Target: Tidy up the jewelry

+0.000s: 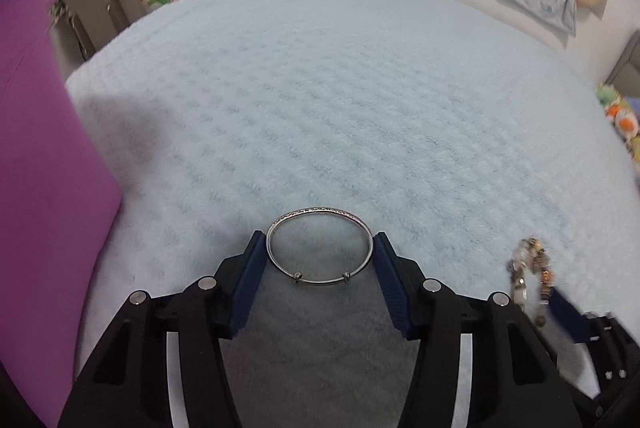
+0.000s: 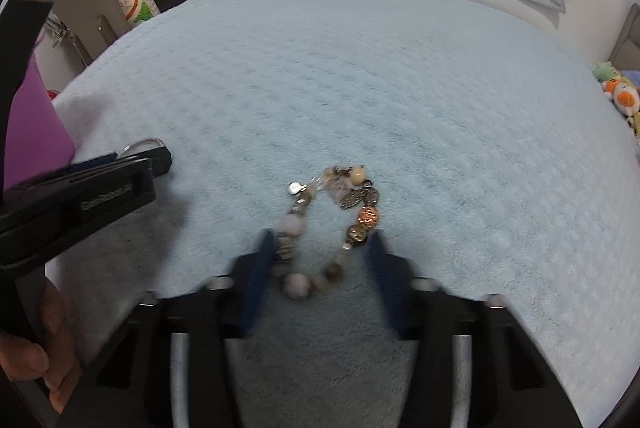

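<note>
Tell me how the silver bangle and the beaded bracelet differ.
The silver bangle is one thin, plain, rigid hoop; the beaded bracelet is a chunky string of mixed beads and metal charms. The bangle keeps an even oval, while the bracelet's loop looks floppy and uneven. Each sits between the blue pads of its own tongs, left tongs and right tongs, over the light blue blanket.

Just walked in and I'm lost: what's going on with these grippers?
A person is sorting jewelry on a light blue blanket, one handheld gripper per hand. The left gripper is shut on a silver bangle, pinching it across its width. The right gripper straddles a beaded charm bracelet; blur hides whether its pads grip it yet.
</note>
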Available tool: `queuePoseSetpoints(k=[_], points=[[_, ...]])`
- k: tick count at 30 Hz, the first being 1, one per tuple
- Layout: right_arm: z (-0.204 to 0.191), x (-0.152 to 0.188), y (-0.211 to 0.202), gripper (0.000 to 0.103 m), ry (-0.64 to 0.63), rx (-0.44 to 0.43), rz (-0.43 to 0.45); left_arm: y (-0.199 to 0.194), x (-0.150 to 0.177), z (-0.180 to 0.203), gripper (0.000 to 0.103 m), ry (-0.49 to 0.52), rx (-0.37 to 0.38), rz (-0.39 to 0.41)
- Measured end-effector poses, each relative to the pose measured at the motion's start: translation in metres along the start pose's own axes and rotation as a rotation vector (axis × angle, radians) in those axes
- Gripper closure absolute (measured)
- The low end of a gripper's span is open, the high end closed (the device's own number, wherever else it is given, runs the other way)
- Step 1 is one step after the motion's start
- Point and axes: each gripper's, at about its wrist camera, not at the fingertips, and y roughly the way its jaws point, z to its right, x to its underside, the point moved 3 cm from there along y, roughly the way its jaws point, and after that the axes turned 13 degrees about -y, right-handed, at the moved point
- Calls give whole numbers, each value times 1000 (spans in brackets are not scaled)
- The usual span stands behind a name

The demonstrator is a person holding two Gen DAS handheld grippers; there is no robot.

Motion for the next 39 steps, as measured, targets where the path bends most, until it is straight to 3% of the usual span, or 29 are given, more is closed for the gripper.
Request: queuePoseSetpoints(k=[1, 12, 26, 39], points=[[1, 0, -1, 85, 3, -6, 3, -2, 2, -2, 50, -9, 10, -2], [21, 24, -29, 85, 122, -149, 47, -45, 33, -15, 50, -16, 44, -20], [24, 50, -97, 85, 146, -163, 84, -130, 84, -11, 50, 19, 102, -2], [-3, 36, -182, 85, 112, -198, 220, -219, 91, -18, 50, 15, 149, 88]])
